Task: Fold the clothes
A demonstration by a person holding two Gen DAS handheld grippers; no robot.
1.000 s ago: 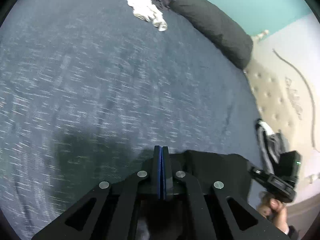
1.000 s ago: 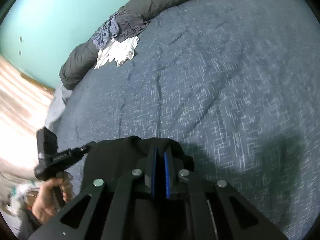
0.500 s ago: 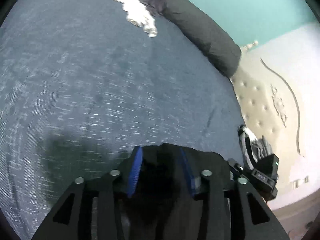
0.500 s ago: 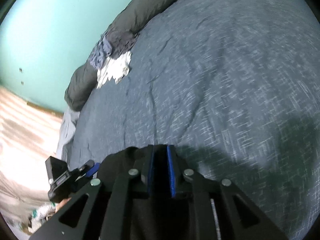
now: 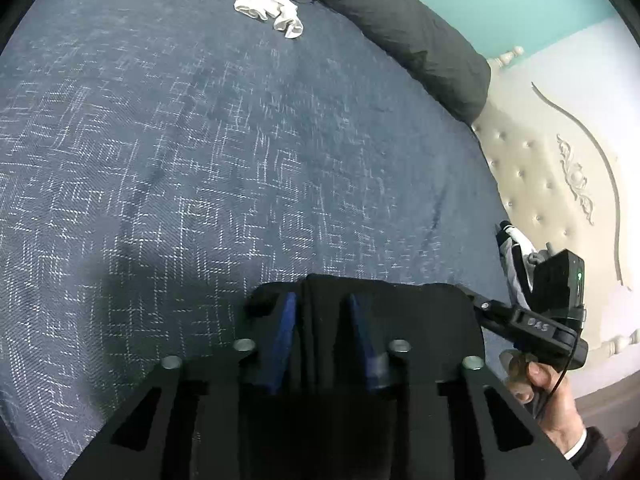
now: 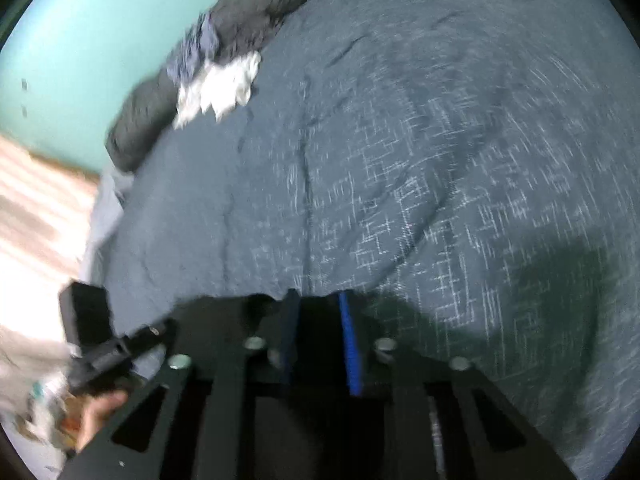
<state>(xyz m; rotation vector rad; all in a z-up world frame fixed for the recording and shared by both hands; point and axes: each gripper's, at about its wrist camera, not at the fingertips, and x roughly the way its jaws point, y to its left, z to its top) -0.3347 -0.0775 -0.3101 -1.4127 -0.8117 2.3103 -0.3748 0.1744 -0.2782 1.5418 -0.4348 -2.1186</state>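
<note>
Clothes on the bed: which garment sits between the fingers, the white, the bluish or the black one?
The black garment, at the bed's near edge between both grippers' blue pads. The white garment and bluish garment lie crumpled far off by the dark bolster.

Garment (image 5: pixel 384 300) on bedspread (image 5: pixel 200 160) near edge; bolster (image 5: pixel 408 36) along far side, crumpled clothes (image 5: pixel 264 4) against it.

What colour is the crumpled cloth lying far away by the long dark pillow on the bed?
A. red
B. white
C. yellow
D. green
B. The crumpled cloth is white, lying on the blue bedspread right against the long dark pillow; the right wrist view shows the same white heap.
</note>
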